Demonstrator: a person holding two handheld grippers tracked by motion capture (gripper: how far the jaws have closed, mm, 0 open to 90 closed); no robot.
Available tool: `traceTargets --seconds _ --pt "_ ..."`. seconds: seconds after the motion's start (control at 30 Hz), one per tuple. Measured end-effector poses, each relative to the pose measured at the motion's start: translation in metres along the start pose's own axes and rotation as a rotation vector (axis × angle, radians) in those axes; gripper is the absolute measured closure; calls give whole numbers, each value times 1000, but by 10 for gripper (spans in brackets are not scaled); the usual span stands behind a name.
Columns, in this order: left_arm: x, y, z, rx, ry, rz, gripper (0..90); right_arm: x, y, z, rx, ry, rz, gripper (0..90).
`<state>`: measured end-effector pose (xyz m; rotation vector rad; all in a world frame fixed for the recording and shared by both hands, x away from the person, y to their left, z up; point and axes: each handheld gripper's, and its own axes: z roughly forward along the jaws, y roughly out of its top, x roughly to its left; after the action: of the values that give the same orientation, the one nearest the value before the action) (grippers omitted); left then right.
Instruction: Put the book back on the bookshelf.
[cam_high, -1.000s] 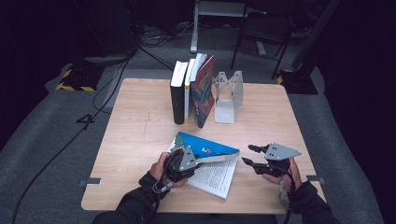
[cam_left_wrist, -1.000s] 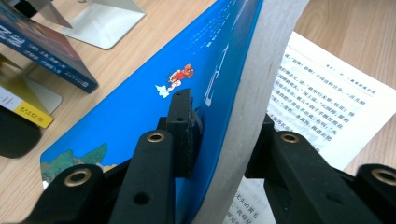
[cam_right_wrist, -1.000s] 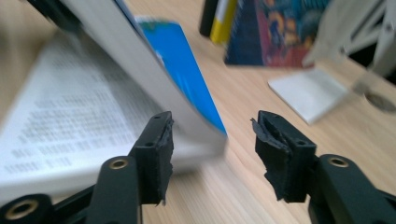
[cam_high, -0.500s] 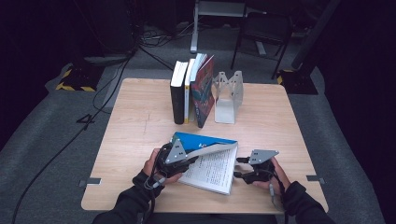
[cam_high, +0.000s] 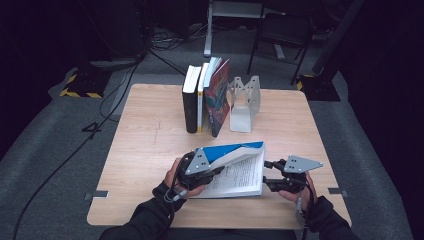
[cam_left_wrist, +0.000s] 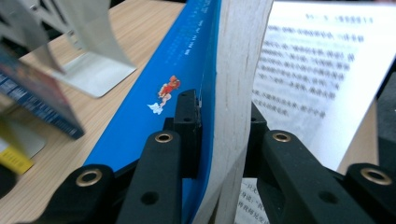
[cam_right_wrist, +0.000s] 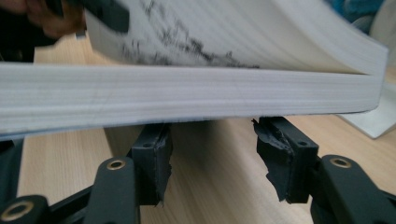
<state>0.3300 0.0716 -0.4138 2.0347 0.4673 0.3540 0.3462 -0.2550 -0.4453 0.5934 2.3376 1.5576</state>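
Wooden table: left claw clamps book's cover; right claw gapes.

I'm working in what is looking like recording studio or lab: black curtains hanging all round, cables trailing over grey carpet, hazard-striped stand base sitting at left, metal stand rising behind plain wooden table, tape markers sticking at edges.
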Motion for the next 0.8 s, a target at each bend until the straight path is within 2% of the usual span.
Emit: traceTargets --seconds 0.13,0.23,0.3,0.43,0.6,0.77,0.8 --pt "-3 8 6 -25 -31 -9 764 -3 8 -14 -41 -32 0 457" --pt "-4 10 10 -32 -38 -4 766 -4 12 -20 -62 -55 2 457" --pt "-4 10 12 -37 -46 -5 765 -4 14 -21 -62 -65 -7 457" --pt "-3 4 5 -65 -45 -20 761 1 22 -19 -67 -79 -35 457" --pt "-5 -4 -8 -72 -12 -8 748 12 38 -13 -73 -86 -88 457" --pt "-6 -14 -25 -92 32 -30 738 24 63 2 -76 -88 -132 458" --pt "-6 -14 -25 -92 32 -30 733 24 63 2 -76 -88 -132 458"
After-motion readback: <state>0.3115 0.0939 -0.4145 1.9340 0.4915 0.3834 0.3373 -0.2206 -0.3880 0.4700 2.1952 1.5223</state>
